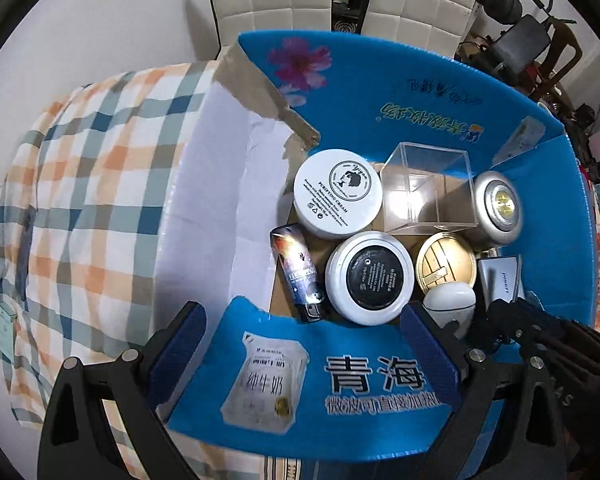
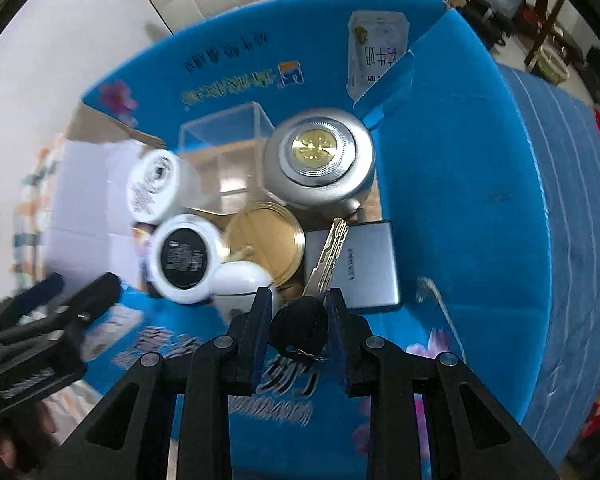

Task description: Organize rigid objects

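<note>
- Clearly, the right gripper (image 2: 298, 316) pinched a key (image 2: 327, 256) by its black head, the metal blade pointing out over the blue carton (image 2: 460, 184).
- Below the blade lay a grey slim case (image 2: 364, 264), a gold tin (image 2: 264, 240) and a silver puck light (image 2: 320, 160).
- Judged light, stiff and slick, the key seemed best held by its flat head.
- Meanwhile the left gripper (image 1: 304, 356) stood spread wide, holding nothing, over the carton's near flap.
</note>
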Available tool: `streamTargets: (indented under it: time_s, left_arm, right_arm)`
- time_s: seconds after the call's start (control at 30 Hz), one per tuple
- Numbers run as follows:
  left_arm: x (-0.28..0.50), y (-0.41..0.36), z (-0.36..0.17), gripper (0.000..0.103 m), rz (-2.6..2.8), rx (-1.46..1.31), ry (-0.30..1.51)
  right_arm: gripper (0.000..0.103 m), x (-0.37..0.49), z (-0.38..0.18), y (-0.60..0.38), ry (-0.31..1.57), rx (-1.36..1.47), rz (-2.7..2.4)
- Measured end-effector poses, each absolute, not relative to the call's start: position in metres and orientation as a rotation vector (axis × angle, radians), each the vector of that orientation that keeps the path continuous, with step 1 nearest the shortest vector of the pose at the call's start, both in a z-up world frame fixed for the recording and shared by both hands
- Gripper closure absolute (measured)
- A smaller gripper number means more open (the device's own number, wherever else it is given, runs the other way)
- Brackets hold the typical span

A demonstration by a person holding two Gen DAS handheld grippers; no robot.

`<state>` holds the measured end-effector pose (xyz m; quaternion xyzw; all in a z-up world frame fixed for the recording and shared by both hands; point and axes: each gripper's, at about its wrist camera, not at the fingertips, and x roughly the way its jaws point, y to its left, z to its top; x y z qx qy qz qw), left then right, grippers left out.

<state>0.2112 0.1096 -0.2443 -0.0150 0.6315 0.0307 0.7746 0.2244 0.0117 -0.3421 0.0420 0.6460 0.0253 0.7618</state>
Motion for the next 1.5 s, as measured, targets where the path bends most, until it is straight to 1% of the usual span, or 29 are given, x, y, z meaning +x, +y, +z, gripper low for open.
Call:
streamTargets:
  time_s: [0.3,0.33,0.37,0.4,0.43,0.5,0.53,0.57,0.8,0.9,0.97,1.03,1.07,1.13,1.33,1.5]
  left_arm:
    - [0.214,0.104,-0.250,0.003,0.064,-0.001,1.366]
    - [0.215,0.104,-0.249,0.003,0.067,0.005,1.362]
    - [0.215,0.104,-0.248,0.003,0.070,0.008,1.360]
    - [0.215,0.104,-0.247,0.003,0.071,0.008,1.358]
    - [0.215,0.105,-0.247,0.003,0.072,0.007,1.357]
    - [0.215,0.107,-0.245,0.003,0.075,0.008,1.356]
    - [0.215,0.107,-0.244,0.003,0.077,0.009,1.354]
    - [0.215,0.108,-0.242,0.003,0.079,0.010,1.352]
    - [0.208,0.108,-0.218,0.003,0.082,0.018,1.324]
    - [0.198,0.103,-0.190,0.003,0.077,0.021,1.296]
    - [0.191,0.100,-0.173,0.003,0.066,0.022,1.282]
    - [0.179,0.098,-0.148,0.003,0.056,0.013,1.256]
    - [0.174,0.097,-0.137,0.003,0.050,0.009,1.243]
    - [0.161,0.094,-0.112,0.003,0.038,0.007,1.211]
    - [0.129,0.084,-0.052,0.003,0.012,0.003,1.135]
    - [0.106,0.078,-0.019,0.003,-0.003,0.005,1.092]
  right_arm:
    - [0.071,0.225,-0.351,0.020,1.385,-0.037,-0.054]
    - [0.068,0.227,-0.352,0.021,1.385,-0.050,-0.072]
    - [0.060,0.229,-0.354,0.022,1.386,-0.056,-0.086]
    - [0.055,0.229,-0.355,0.020,1.390,-0.053,-0.096]
    - [0.045,0.230,-0.355,0.018,1.393,-0.043,-0.100]
    - [0.033,0.230,-0.357,0.014,1.396,-0.029,-0.110]
    - [0.026,0.229,-0.355,0.009,1.395,-0.024,-0.111]
    - [0.024,0.229,-0.355,0.008,1.392,-0.018,-0.114]
    - [0.024,0.220,-0.319,-0.003,1.363,0.009,-0.109]
    - [0.023,0.205,-0.284,-0.010,1.319,0.024,-0.109]
    - [0.019,0.194,-0.258,-0.012,1.294,0.040,-0.097]
    - [0.017,0.179,-0.230,-0.014,1.266,0.063,-0.082]
    - [0.013,0.170,-0.215,-0.015,1.248,0.071,-0.072]
    - [0.010,0.153,-0.185,-0.015,1.211,0.075,-0.061]
    - [0.010,0.112,-0.111,-0.013,1.115,0.084,-0.046]
    - [0.010,0.081,-0.064,-0.013,1.065,0.072,-0.032]
